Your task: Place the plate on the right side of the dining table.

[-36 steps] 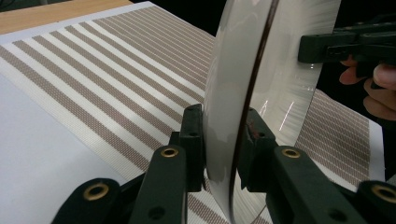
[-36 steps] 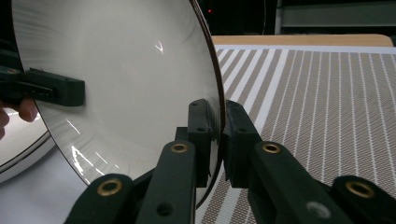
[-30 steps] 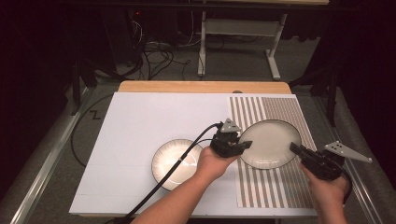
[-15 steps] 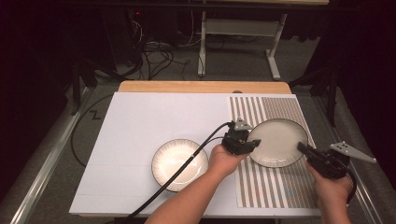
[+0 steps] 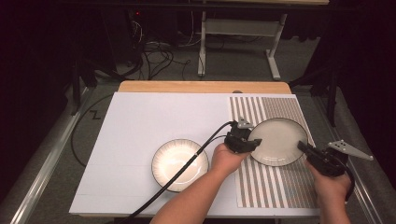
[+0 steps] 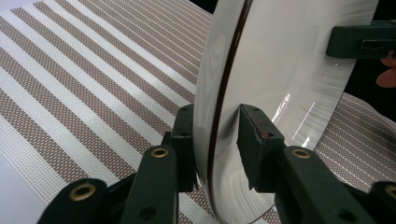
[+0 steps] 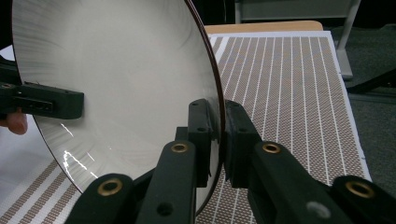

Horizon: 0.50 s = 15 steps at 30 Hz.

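A cream plate with a dark rim lies low over the striped placemat, held at opposite edges. My left gripper straddles its left rim. In the left gripper view, the plate's rim runs between the jaws of my left gripper. The jaws have just been opening: one pad sits against the underside, and the other pad stands a little off the rim. My right gripper is shut on the right rim, and its pads pinch the plate.
A second cream plate sits on the white sheet, with the left gripper's cable lying across it. A wooden table edge runs along the back. Beyond it are a dark floor, cables and a desk frame.
Both hands have carried the plate to the right and lower, farther onto the striped placemat. The second plate on the white sheet is now uncovered.
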Tool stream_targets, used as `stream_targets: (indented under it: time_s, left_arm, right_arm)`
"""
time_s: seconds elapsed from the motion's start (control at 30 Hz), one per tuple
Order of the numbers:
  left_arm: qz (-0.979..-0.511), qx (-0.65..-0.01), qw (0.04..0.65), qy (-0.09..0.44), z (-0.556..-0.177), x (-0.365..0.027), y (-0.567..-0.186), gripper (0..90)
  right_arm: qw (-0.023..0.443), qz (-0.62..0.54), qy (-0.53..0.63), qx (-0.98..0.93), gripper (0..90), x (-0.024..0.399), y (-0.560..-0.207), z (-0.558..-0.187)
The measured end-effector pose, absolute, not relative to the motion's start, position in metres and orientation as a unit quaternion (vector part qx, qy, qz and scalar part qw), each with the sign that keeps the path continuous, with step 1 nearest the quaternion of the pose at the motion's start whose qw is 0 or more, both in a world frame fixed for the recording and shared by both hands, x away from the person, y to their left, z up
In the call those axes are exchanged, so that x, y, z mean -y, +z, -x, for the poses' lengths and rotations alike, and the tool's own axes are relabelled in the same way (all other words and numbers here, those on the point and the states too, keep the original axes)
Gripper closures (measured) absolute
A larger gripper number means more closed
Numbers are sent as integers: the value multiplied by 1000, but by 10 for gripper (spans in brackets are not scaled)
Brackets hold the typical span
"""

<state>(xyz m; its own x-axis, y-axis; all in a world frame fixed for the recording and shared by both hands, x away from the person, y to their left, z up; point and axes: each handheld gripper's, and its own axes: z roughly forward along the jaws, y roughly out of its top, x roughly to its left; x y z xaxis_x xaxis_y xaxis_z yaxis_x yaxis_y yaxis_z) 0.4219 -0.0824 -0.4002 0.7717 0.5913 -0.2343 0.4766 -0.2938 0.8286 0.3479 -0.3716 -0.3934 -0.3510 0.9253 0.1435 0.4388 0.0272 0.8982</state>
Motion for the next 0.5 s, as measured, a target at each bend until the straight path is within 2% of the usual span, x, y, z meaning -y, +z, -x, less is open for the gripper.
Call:
stream_targets:
  time_s: [0.23,0.5]
  left_arm:
    - [-803,-341,486,52,-424,84,-404,682]
    - [-806,-349,473,74,-425,88,-402,653]
  right_arm:
    - [262,-508,467,-674,855,371,-395,-349]
    - [259,-510,472,-671,861,372,-397,-349]
